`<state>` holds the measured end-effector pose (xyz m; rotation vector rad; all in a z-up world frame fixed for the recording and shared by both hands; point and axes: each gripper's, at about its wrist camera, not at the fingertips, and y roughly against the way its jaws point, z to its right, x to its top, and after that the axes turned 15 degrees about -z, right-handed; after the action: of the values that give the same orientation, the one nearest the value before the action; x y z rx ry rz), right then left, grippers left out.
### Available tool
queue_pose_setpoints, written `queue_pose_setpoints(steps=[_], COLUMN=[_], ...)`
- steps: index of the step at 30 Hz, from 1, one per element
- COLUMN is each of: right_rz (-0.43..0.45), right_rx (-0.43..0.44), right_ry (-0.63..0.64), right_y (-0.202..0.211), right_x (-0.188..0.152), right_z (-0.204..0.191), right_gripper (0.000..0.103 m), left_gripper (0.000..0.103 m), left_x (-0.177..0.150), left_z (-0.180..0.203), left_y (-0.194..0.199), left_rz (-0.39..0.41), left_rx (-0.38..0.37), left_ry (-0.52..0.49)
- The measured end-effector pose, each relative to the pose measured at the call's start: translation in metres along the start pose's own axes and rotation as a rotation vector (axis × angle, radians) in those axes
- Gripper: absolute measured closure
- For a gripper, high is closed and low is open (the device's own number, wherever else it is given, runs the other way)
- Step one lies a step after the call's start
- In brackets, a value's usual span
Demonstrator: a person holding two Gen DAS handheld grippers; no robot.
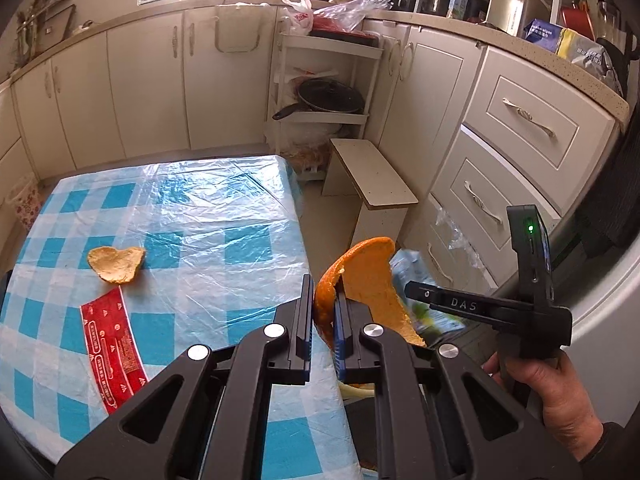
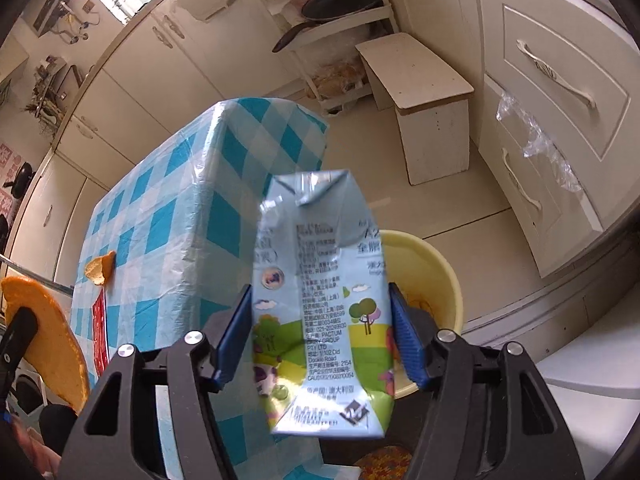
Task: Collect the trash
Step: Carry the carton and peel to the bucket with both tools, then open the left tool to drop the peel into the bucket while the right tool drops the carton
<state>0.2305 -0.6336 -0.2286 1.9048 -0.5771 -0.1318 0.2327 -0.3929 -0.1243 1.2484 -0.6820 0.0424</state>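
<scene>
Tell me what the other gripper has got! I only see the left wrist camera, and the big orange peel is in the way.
Observer: A light-blue milk carton sits between the pads of the right gripper.
Operator: Is there somewhere to drop it?
Observer: Yes, a yellow basin shows just behind and below the carton, beside the table.
Operator: What's drawn on the carton?
Observer: Trees and green fields, with small print running down the middle.
</scene>
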Motion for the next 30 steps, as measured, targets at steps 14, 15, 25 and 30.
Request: queue_pose_setpoints(steps=[14,15,25,30], right_rz=[0.267,0.278,0.325,0.327], right_rx=[0.11,0.118,0.123,0.126], right_ry=[-0.102,-0.102,-0.105,-0.096], right_y=[0.077,0.08,0.095,0.096], right_x=[0.009,0.009,0.012,0.015], right_z=[0.015,0.014,0.018,0.013], right_gripper=[0.03,0.03,0.029,0.029], left_gripper=[0.094,0.094,0.053,0.041], left_x=[0.006,0.007,0.022,0.015], left_z=[0.04,0.044,0.069,0.061], left_y=[-0.072,-0.079,-0.142,-0.119], left_rz=[-0.127,-0.141,-0.289,-0.241], left_rx=[0.005,0.005,-0.02,0.0], left_ry=[-0.03,-0.033,-0.031,-0.042])
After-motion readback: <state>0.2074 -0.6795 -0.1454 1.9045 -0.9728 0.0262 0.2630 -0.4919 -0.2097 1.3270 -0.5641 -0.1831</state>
